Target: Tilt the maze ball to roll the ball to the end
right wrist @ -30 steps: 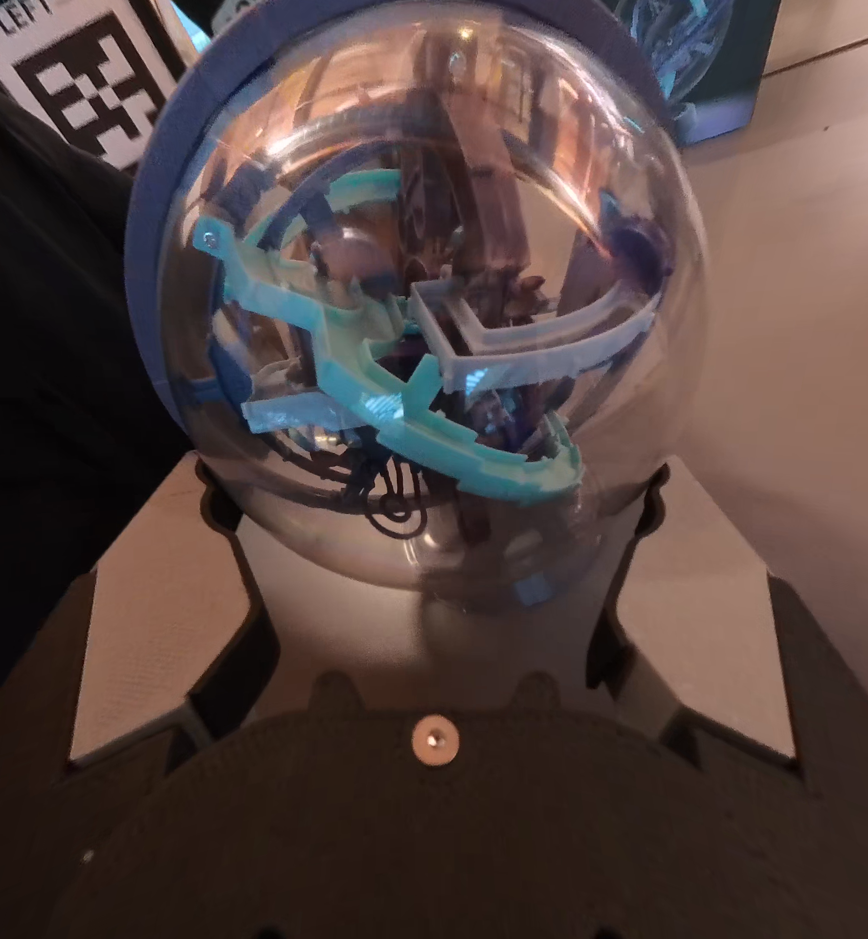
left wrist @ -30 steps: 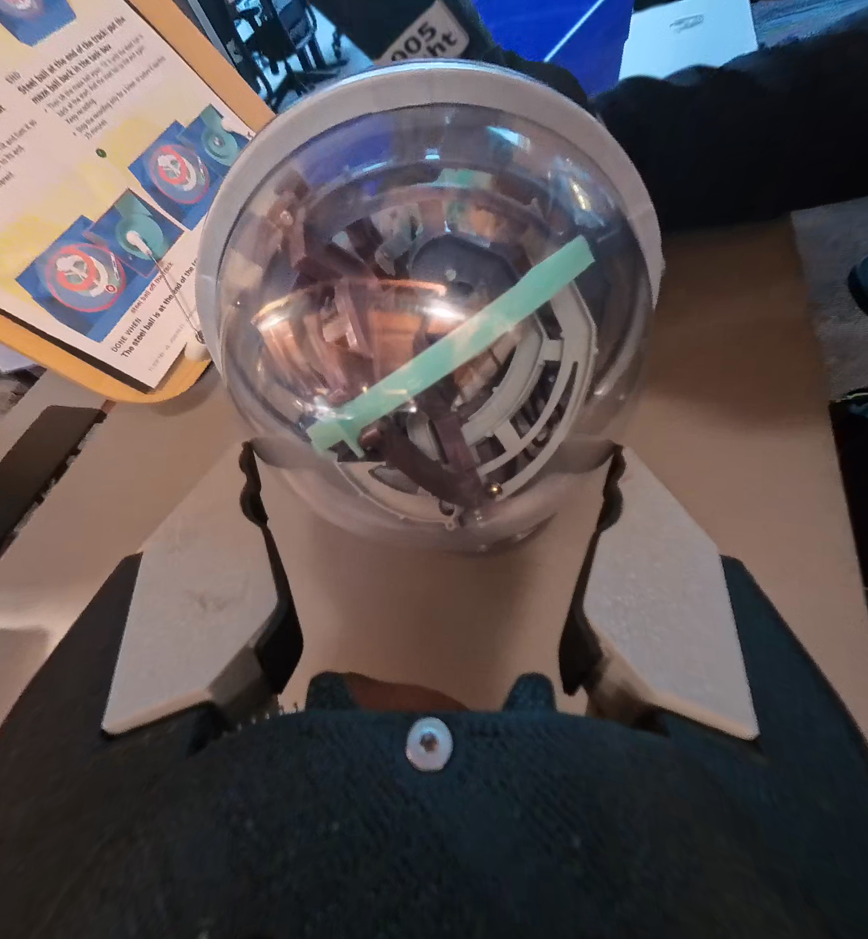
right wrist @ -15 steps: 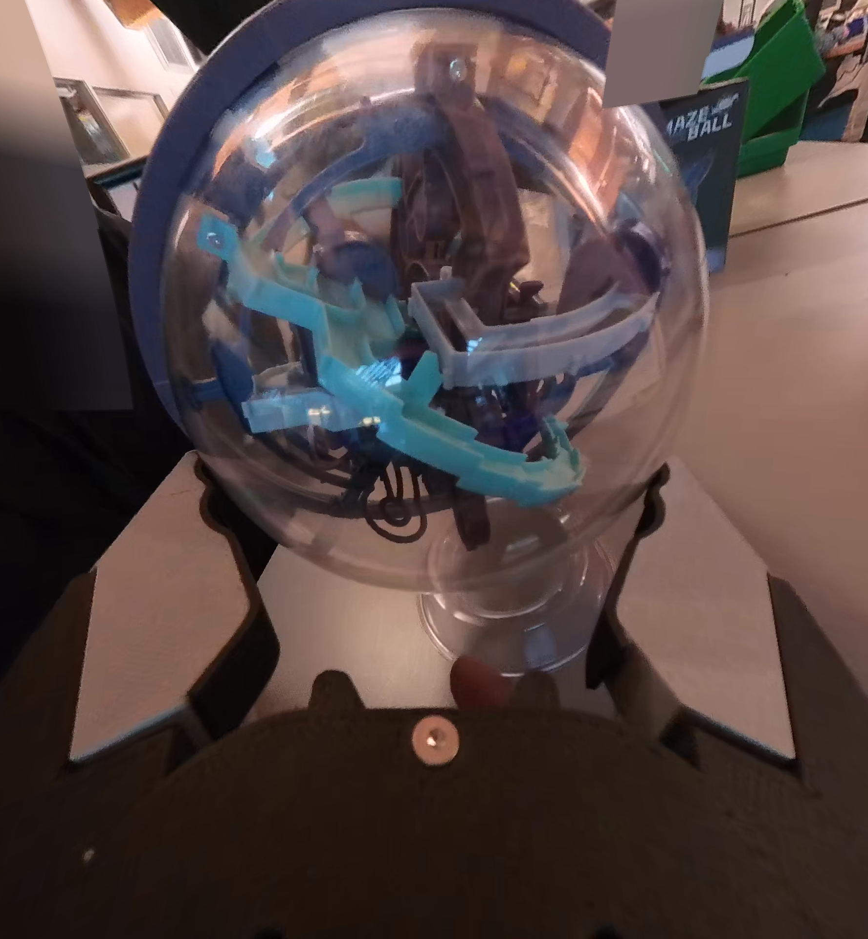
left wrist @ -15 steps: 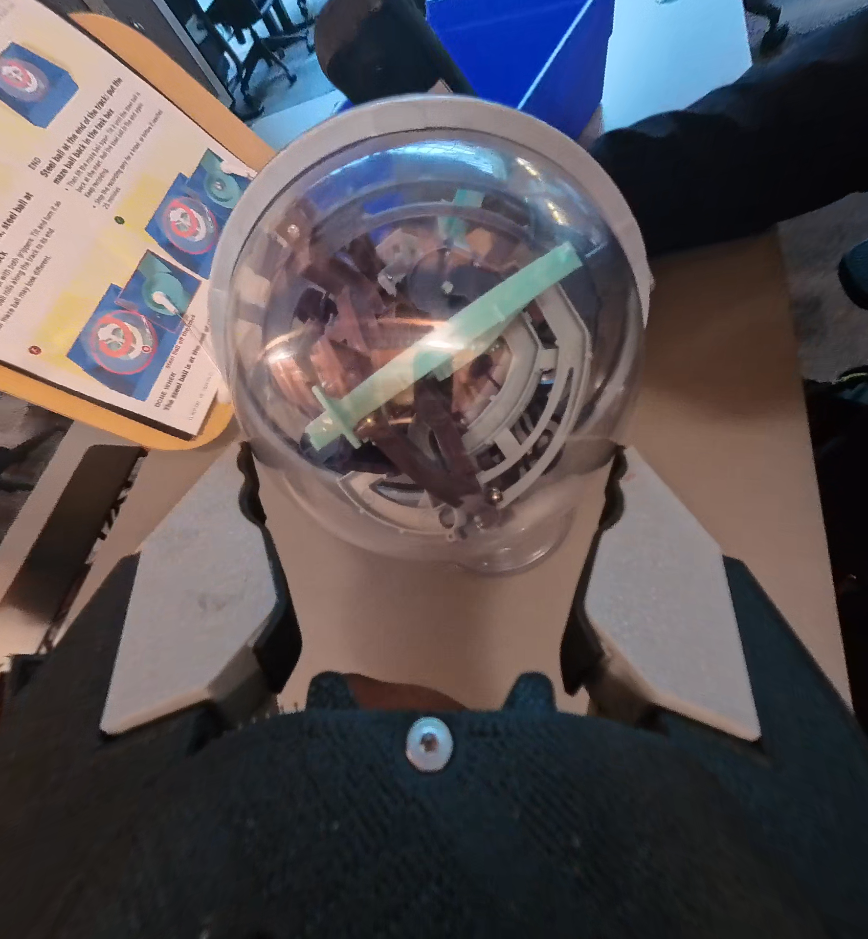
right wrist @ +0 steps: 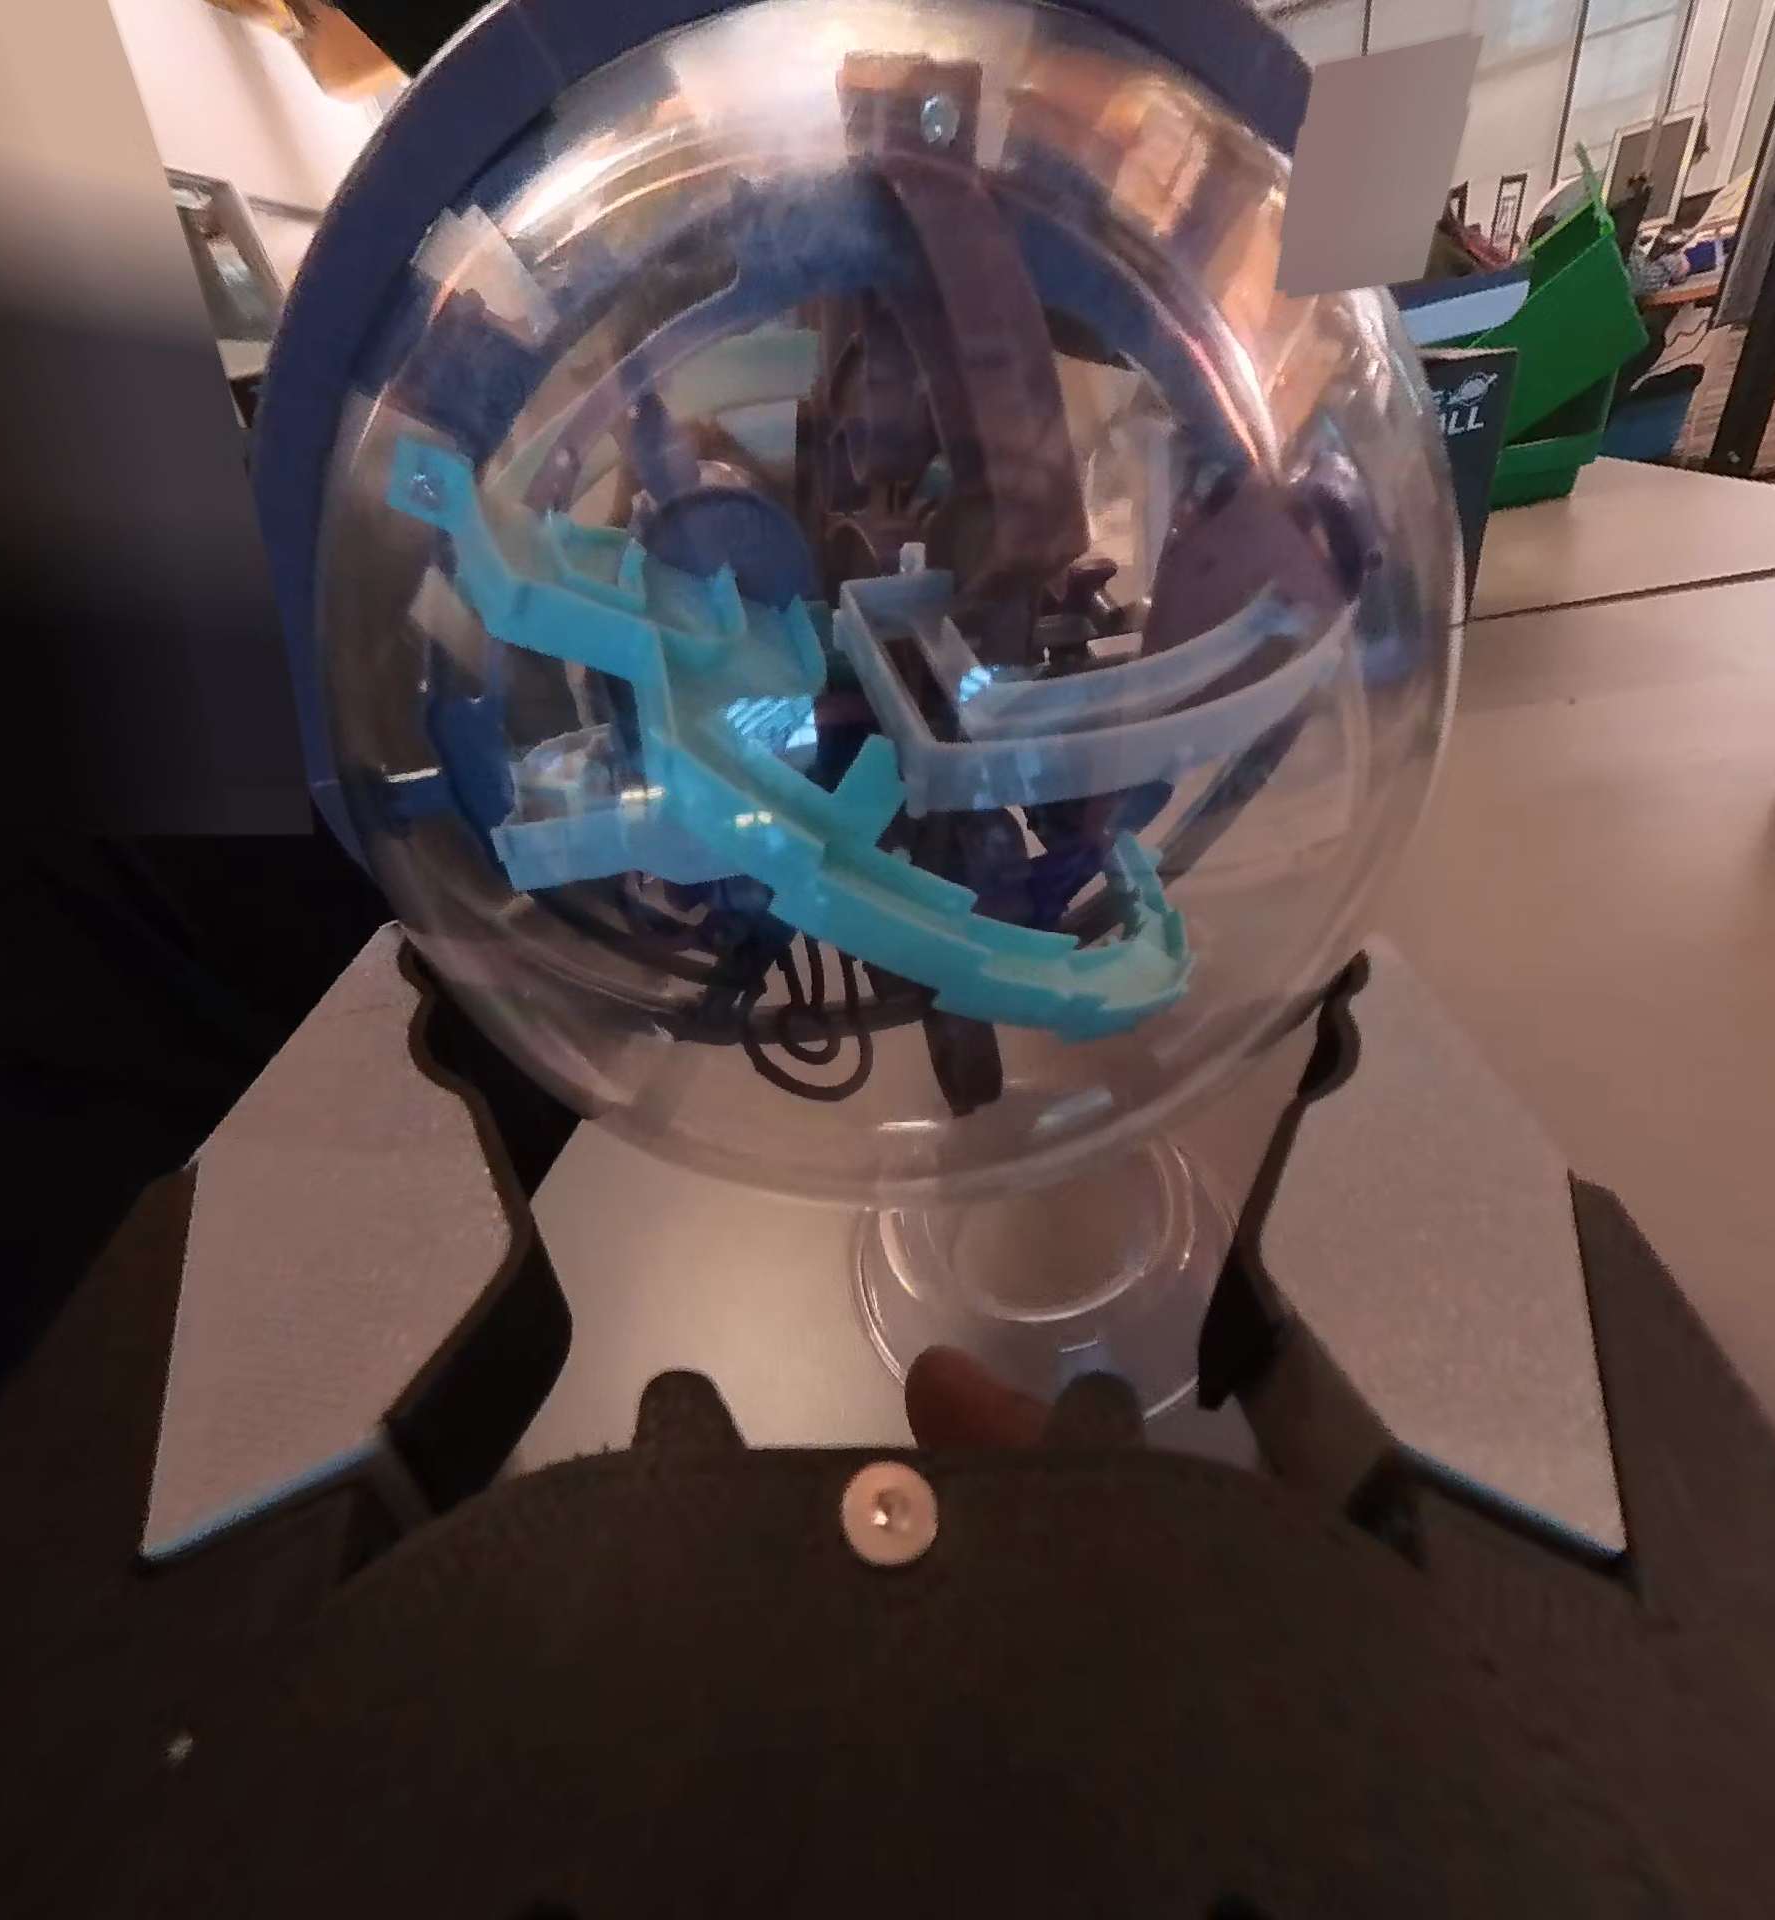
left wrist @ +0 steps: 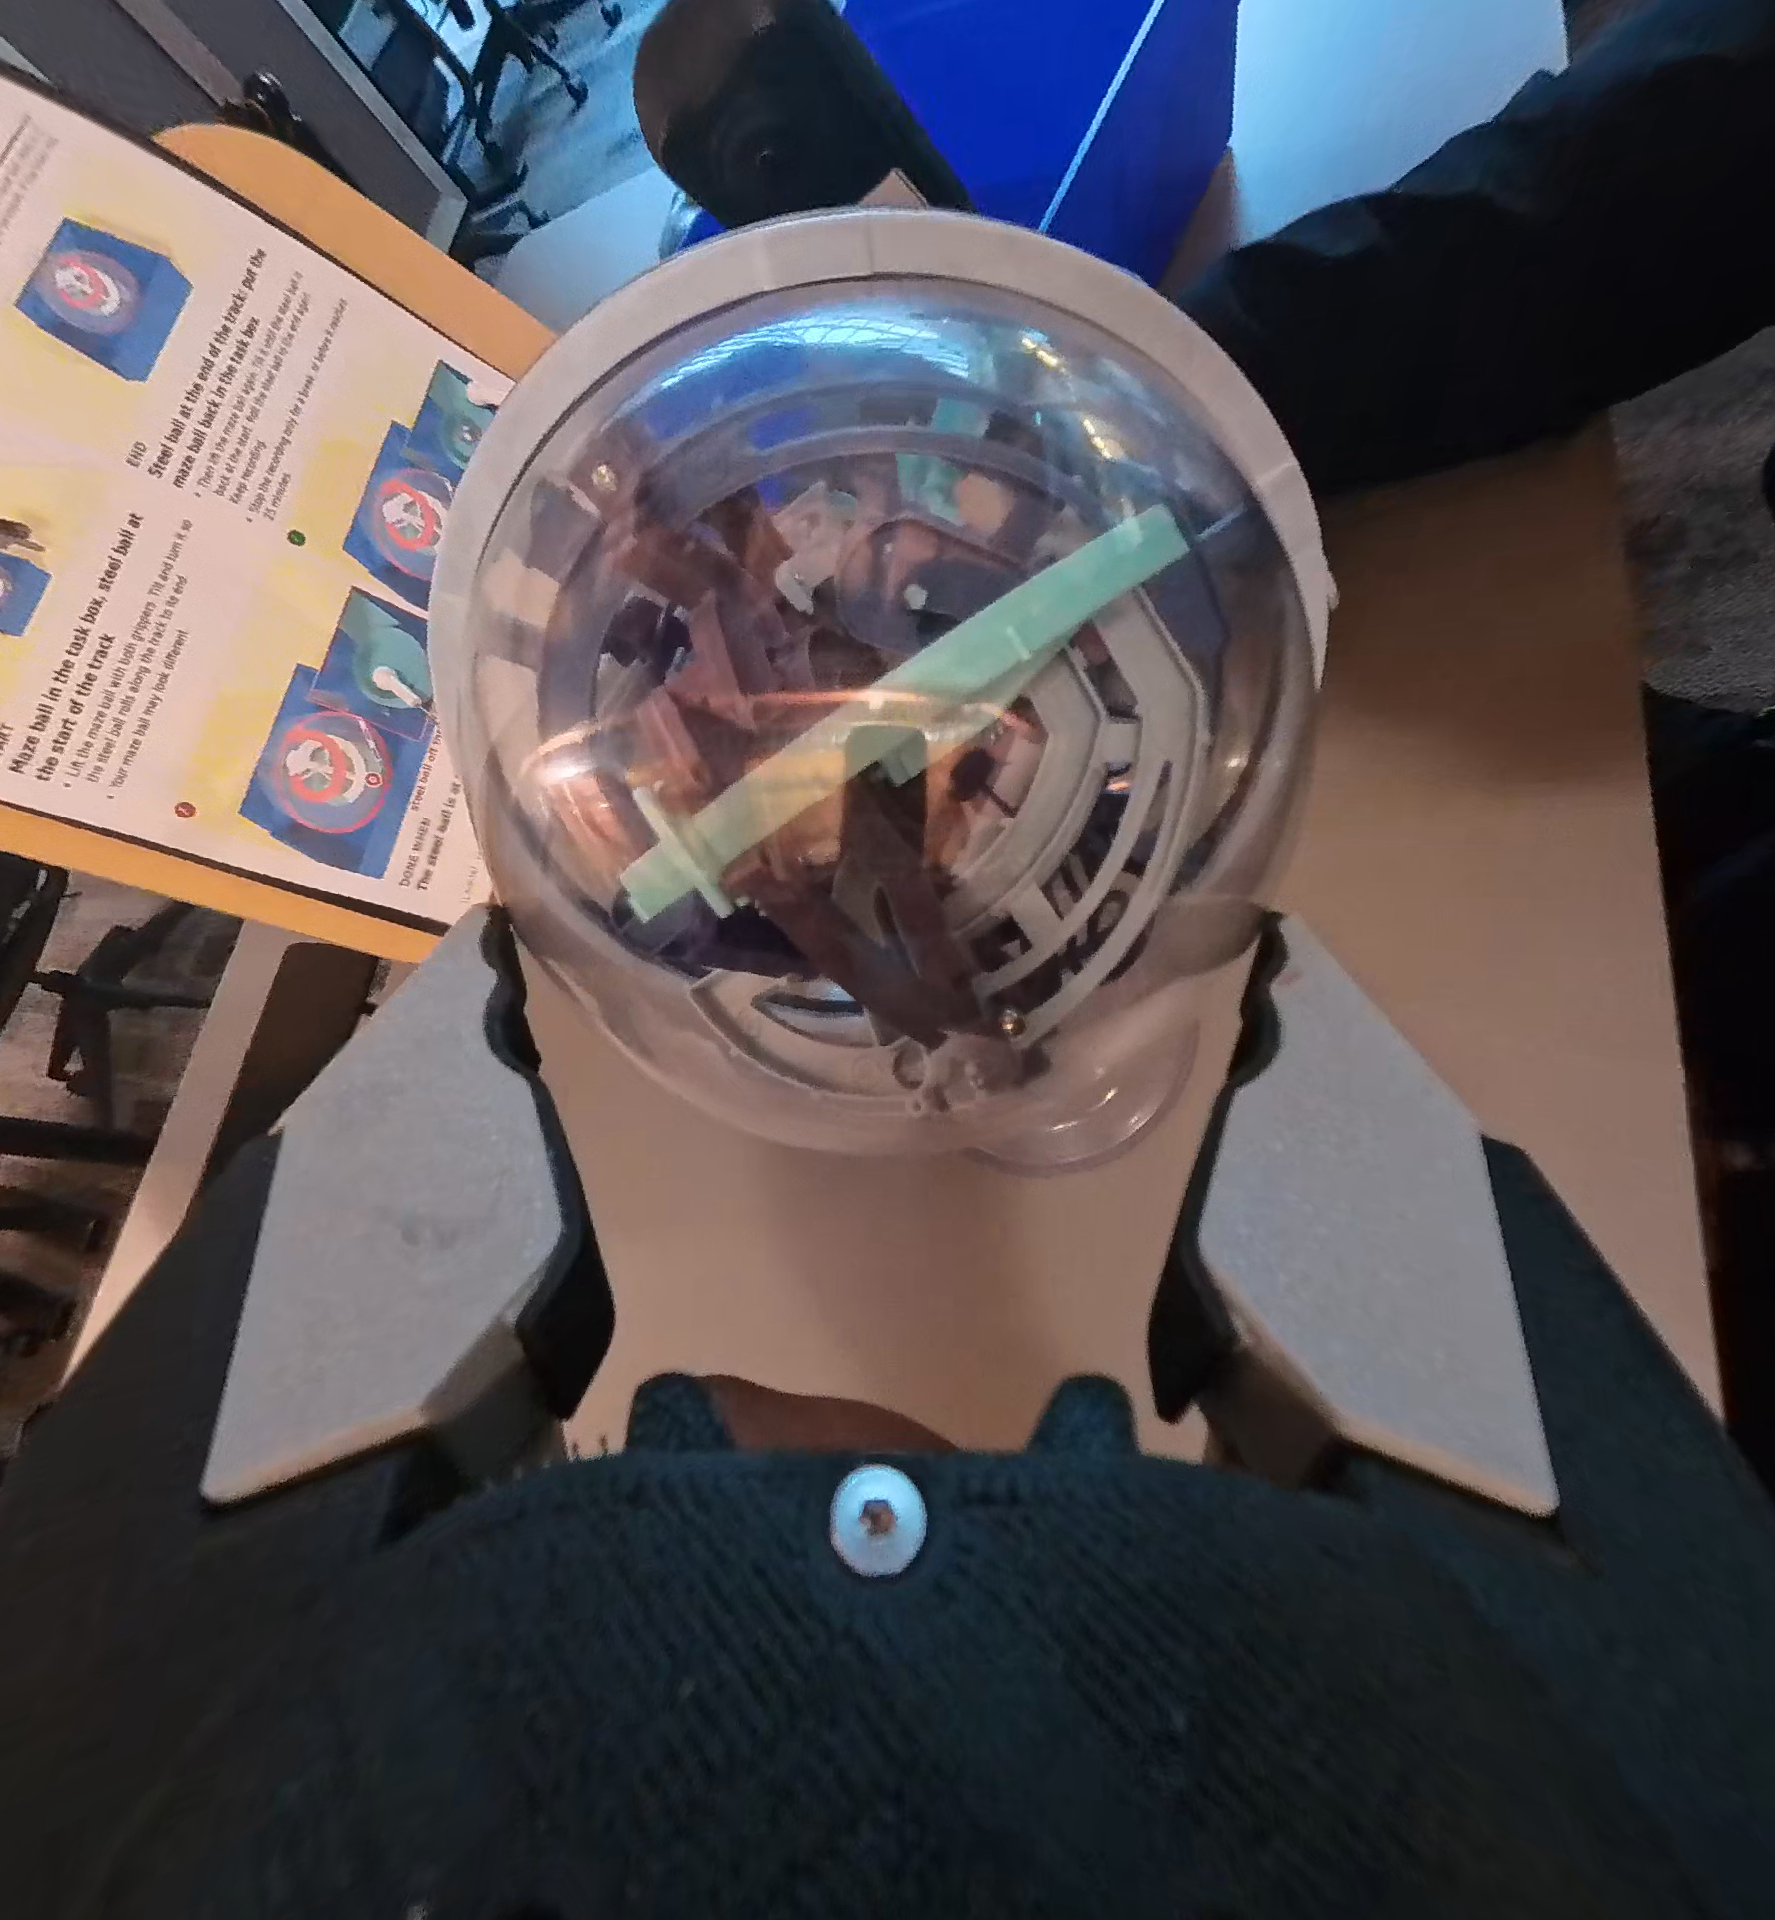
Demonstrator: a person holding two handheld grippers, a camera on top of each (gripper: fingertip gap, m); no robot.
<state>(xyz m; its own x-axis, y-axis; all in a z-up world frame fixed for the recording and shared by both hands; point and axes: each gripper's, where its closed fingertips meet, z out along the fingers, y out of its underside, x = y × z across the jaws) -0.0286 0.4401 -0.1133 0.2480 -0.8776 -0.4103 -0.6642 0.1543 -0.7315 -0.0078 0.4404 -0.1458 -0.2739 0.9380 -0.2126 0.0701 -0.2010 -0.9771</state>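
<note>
The maze ball (left wrist: 883, 665) is a clear sphere with a grey rim and green, brown and grey tracks inside. My left gripper (left wrist: 883, 935) is shut on its lower sides. A small metal ball (left wrist: 1011, 1023) sits low on the grey spiral track. In the right wrist view the same maze ball (right wrist: 883, 623) shows a blue rim and a turquoise track. My right gripper (right wrist: 883, 982) is shut on it from the opposite side. A clear round stand (right wrist: 1028, 1309) lies just under the sphere on the table; I cannot tell if they touch.
An instruction sheet on a yellow board (left wrist: 187, 520) lies to the left on the tan table (left wrist: 1465, 935). A blue bin (left wrist: 1018, 104) and a dark sleeve (left wrist: 1537, 260) are behind. A dark box (right wrist: 1465, 416) and a green bin (right wrist: 1558, 343) stand at the far right.
Both grippers have swung with the ball, so the views look more level. The clear stand has come into view under the sphere. The grip is unchanged.
</note>
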